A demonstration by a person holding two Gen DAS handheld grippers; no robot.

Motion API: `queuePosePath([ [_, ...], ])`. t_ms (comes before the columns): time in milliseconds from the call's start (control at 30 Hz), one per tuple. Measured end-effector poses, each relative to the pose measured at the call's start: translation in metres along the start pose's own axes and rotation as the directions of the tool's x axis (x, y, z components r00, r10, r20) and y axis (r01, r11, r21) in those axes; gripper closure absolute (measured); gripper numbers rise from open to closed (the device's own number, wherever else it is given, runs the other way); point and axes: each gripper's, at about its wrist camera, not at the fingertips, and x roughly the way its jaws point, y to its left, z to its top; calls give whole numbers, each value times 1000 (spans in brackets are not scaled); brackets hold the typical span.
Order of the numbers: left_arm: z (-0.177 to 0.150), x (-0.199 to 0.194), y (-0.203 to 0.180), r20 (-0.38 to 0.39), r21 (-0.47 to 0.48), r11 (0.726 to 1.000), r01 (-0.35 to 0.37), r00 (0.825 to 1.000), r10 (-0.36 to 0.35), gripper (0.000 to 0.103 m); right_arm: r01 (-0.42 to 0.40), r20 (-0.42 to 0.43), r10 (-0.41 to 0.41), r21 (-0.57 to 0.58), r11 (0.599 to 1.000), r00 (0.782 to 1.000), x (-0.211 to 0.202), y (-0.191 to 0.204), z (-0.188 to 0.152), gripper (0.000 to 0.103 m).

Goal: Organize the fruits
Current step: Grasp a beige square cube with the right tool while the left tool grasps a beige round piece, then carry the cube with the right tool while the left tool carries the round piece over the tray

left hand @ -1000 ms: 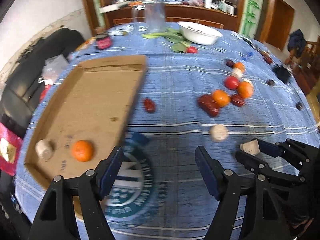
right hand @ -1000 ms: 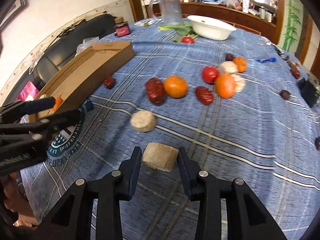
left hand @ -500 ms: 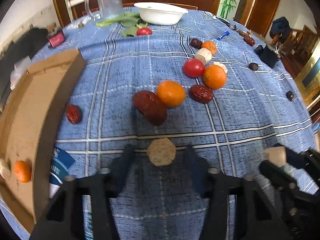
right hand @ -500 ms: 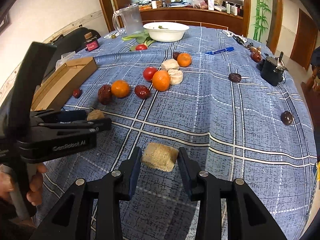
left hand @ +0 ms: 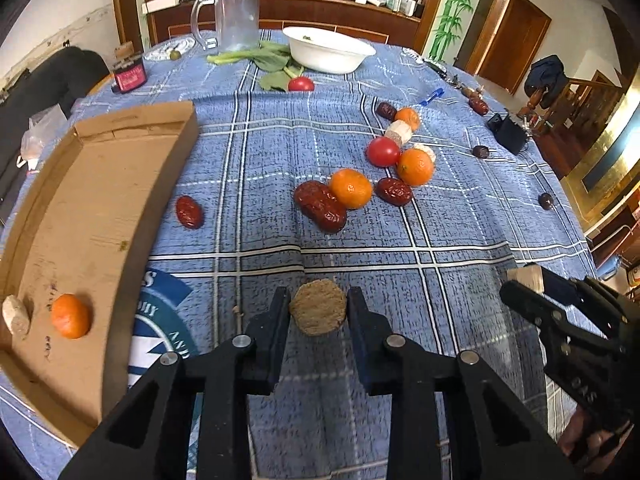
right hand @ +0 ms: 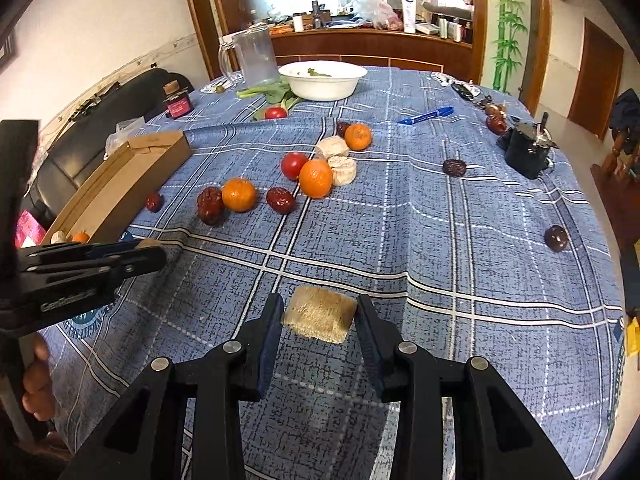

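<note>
My left gripper (left hand: 318, 312) is shut on a round tan cake (left hand: 318, 311), its pads pressing both sides just over the blue checked cloth. My right gripper (right hand: 319, 318) is shut on a squarish tan cake (right hand: 320, 314) held above the cloth; it also shows at the right edge of the left wrist view as the right gripper (left hand: 532, 284). The cardboard tray (left hand: 100, 208) lies to the left and holds a mandarin (left hand: 70, 316) and a pale cake piece (left hand: 16, 316). Loose mandarins (left hand: 350, 188), red dates (left hand: 320, 205) and a tomato (left hand: 383, 151) lie mid-table.
A white bowl (left hand: 330, 50), a glass jug (left hand: 236, 16) and green leaves (left hand: 272, 65) stand at the far end. A blue pen (right hand: 426, 115), a black object (right hand: 526, 148) and stray dates (right hand: 556, 237) lie to the right. A person's hand (right hand: 38, 384) holds the left tool.
My left gripper swung right from the tray to the round cake and shut on it. My right gripper, still holding the squarish cake, moved away to the right.
</note>
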Motion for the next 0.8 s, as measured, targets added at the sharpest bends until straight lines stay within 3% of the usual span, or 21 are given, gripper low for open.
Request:
queuePosePath([
  [333,-5,-25,18,30,0,1000,15,999,-15,75,28,-6,-28,24,999,1000,-7,14,-3,63],
  [800,-12,-57,99,75,-114,993,-35,996,44,75,-45,-11,44,-98,994,999,11,100,25,63],
])
